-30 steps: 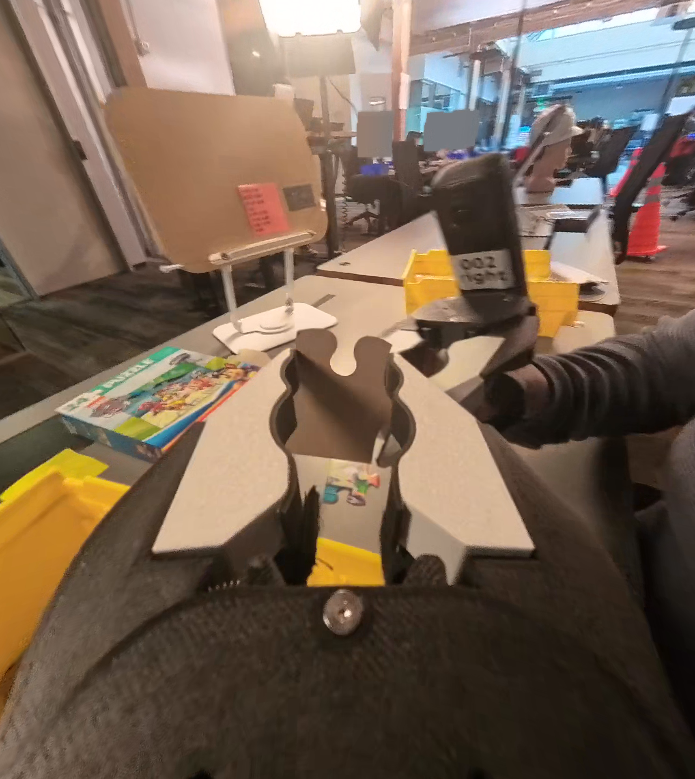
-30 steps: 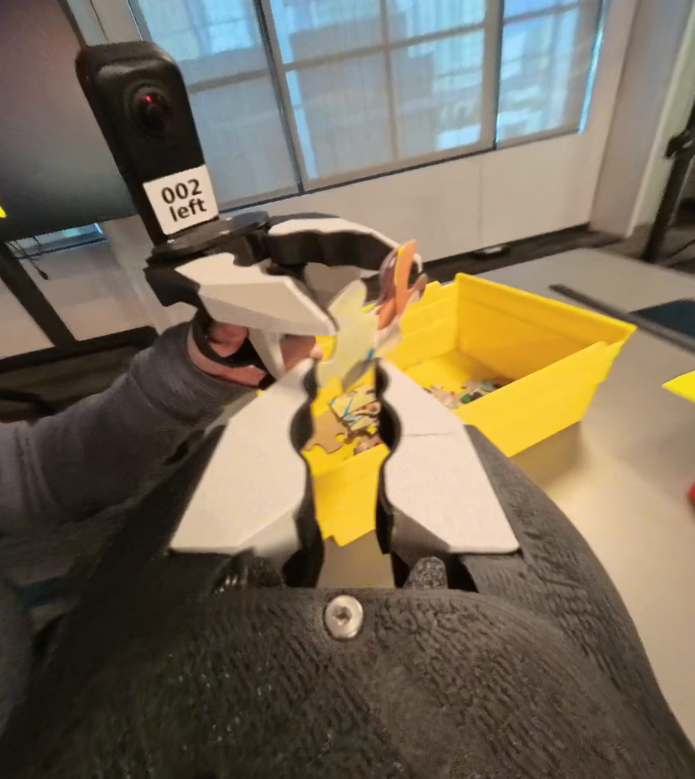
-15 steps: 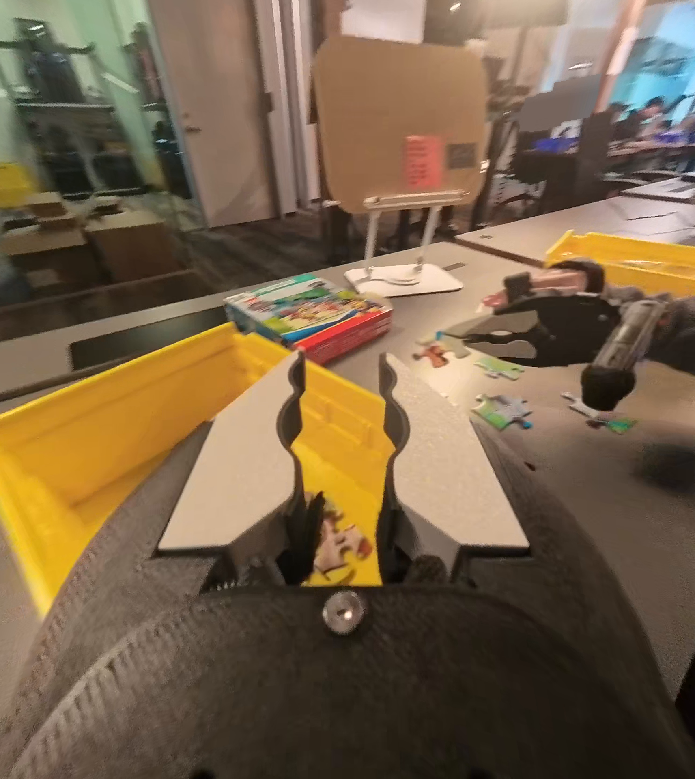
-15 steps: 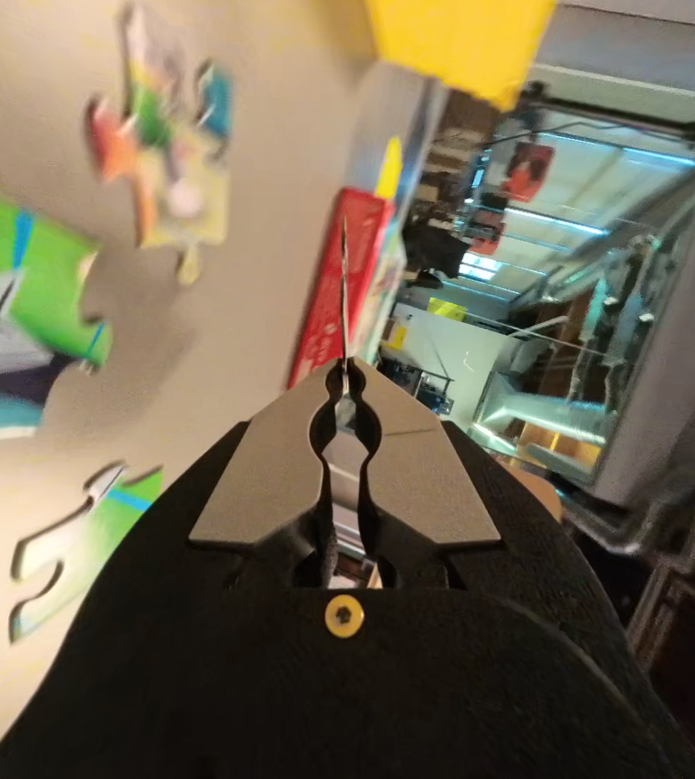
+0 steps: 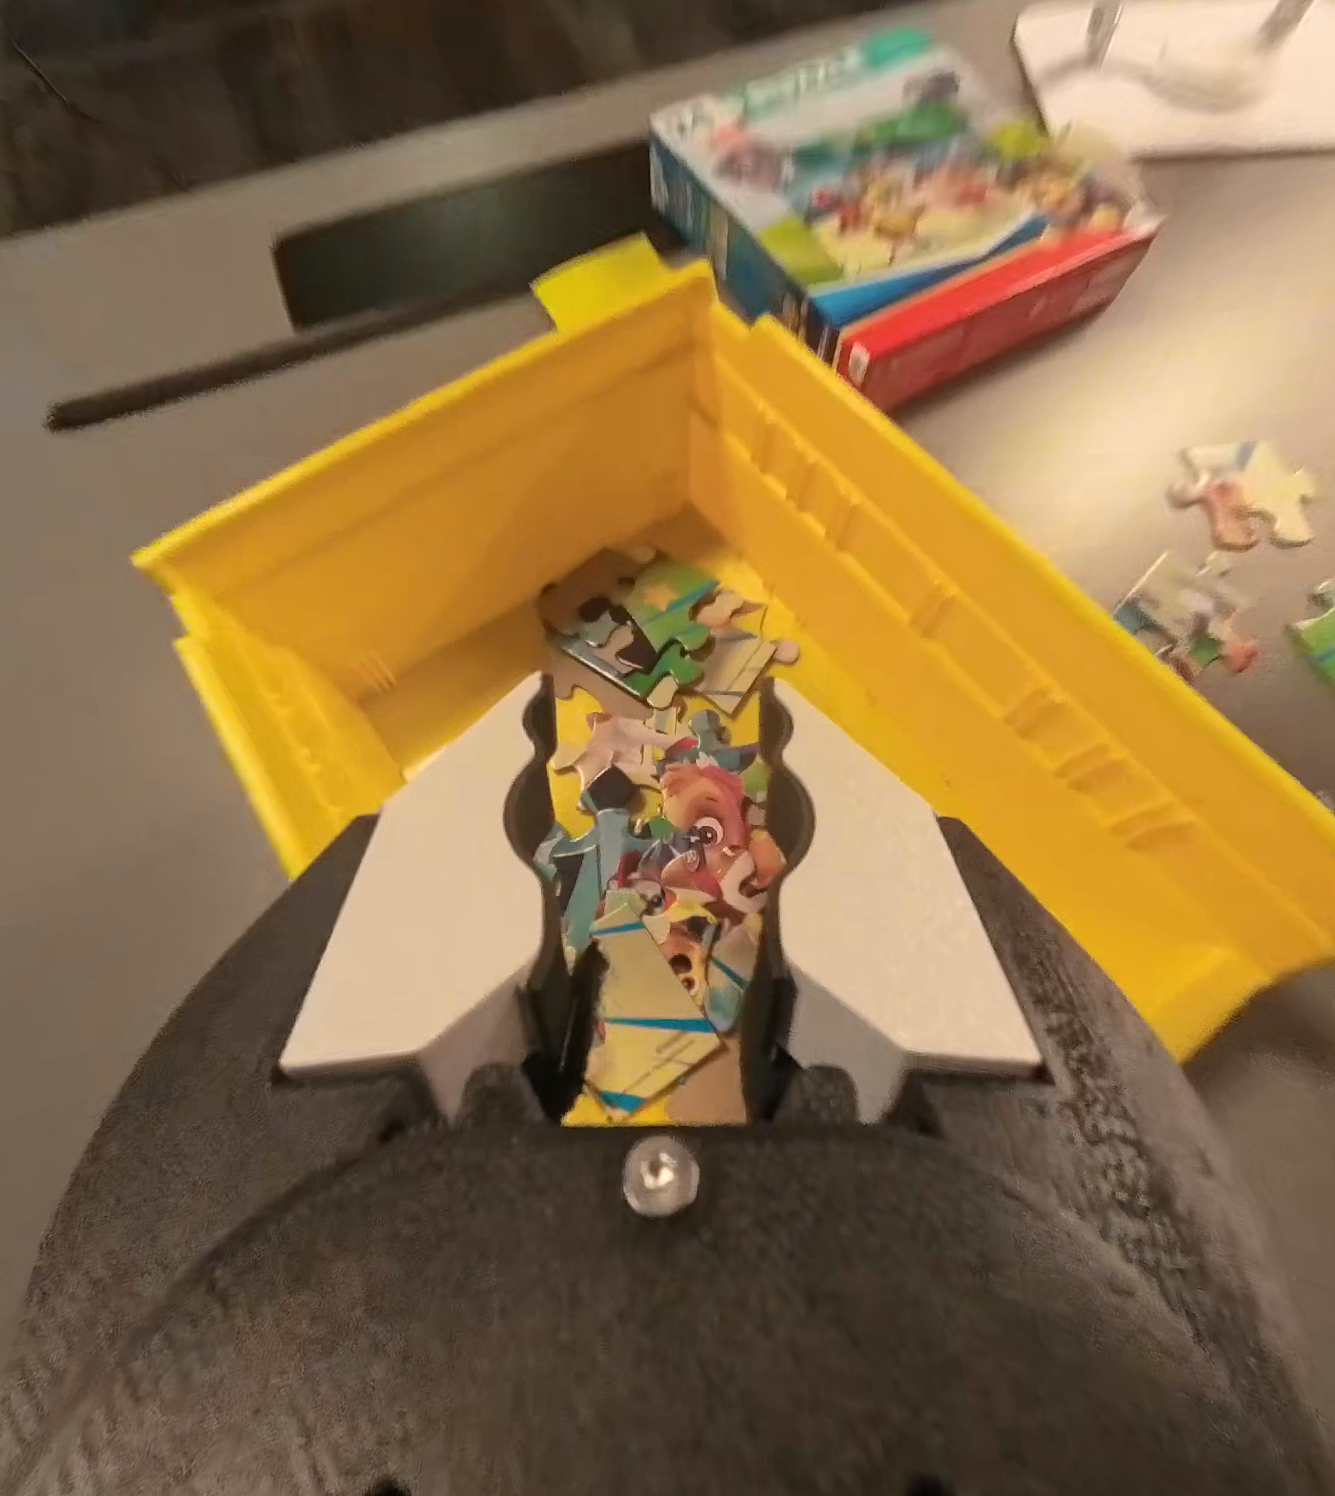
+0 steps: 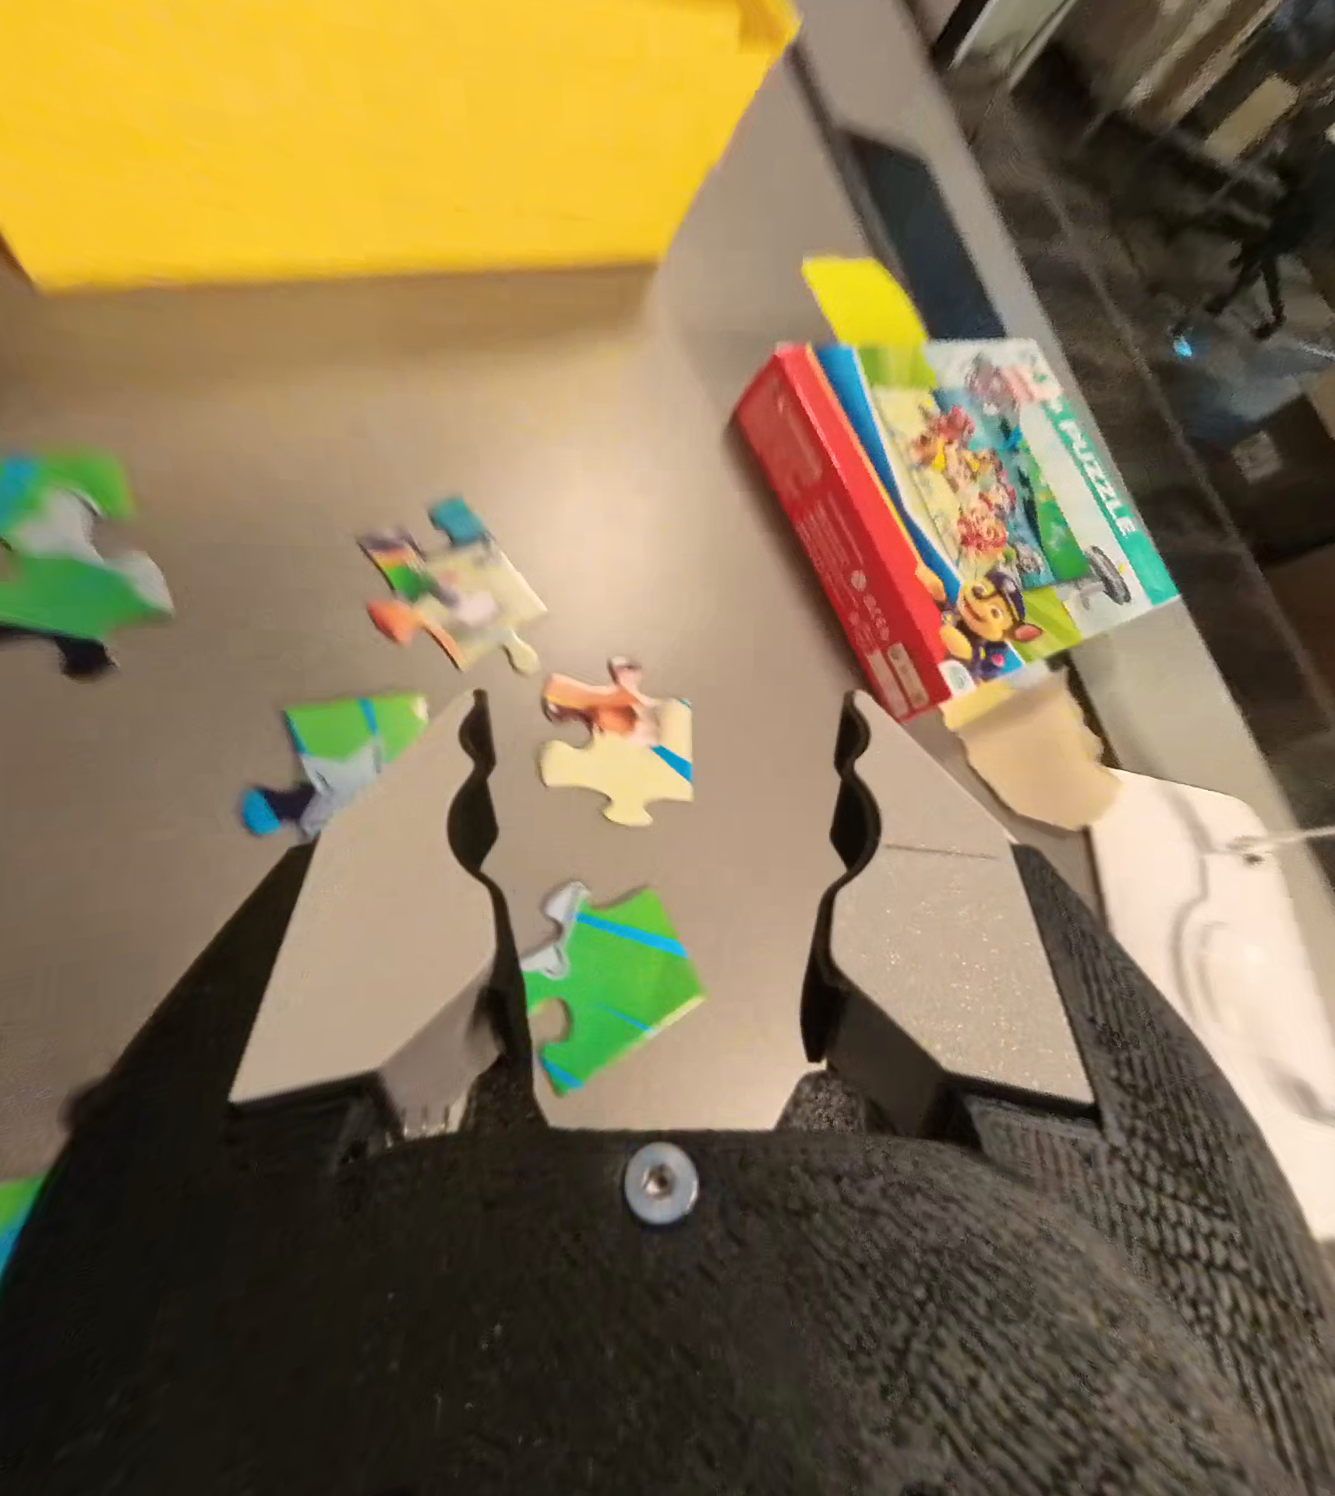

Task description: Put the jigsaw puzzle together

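The left hand-held gripper [image 5: 660,688], jaws partly apart and holding nothing, hangs over the yellow bin [image 5: 931,583] of puzzle pieces [image 5: 648,639] mid-frame on the grey desk [image 5: 65,648]. The right hand-held gripper [image 6: 664,704] gapes wide and bare above a loose cream piece [image 6: 623,753]; the puzzle box [image 6: 963,518] lies at right by the desk's edge, dark floor [image 6: 1295,243] beyond

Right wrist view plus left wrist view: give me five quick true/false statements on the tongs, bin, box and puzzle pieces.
1. The right tongs are clamped on a puzzle piece. False: the jaws stand wide apart, and the cream and orange piece lies flat on the table between them.
2. The left tongs point down into the yellow bin. True.
3. The yellow bin is empty. False: a heap of puzzle pieces lies inside.
4. The puzzle box lies on the table beyond the right tongs. True.
5. All loose pieces on the table are face down. False: printed sides show, such as the green piece.
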{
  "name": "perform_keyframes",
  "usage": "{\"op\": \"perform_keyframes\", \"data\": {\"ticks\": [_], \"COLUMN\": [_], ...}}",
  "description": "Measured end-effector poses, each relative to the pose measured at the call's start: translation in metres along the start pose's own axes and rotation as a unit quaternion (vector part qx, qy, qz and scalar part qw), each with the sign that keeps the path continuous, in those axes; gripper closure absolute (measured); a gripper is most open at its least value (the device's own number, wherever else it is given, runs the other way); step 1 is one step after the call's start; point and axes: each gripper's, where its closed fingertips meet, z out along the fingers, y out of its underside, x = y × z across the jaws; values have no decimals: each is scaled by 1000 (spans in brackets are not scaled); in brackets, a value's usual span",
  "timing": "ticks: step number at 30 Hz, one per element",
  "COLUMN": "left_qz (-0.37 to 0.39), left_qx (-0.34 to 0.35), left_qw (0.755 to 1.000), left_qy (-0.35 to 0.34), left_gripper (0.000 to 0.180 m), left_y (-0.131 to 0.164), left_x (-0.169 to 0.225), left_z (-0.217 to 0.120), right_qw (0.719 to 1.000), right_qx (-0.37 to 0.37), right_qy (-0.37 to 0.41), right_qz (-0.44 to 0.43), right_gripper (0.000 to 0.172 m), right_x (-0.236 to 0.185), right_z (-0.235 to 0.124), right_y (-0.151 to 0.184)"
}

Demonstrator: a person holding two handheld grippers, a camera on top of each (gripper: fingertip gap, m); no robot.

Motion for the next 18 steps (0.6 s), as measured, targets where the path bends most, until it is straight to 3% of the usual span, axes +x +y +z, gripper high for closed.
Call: {"op": "perform_keyframes", "data": {"ticks": [8,11,18], "left_qz": [61,100,118], "left_qx": [-164,-209,-263], "left_qw": [982,970,954], "left_qy": [72,71,87], "left_gripper": [120,111,120], "left_y": [23,29,39], "left_x": [5,1,-3], "left_z": [89,106,127], "right_qw": [973,970,974], "right_qx": [183,192,184], "right_qy": [46,34,23], "right_qz": [136,142,126], "right_gripper": [101,104,109], "right_x": [-1,-1,-8], "right_z": [-20,-19,-14], "right_y": [1,1,4]}}
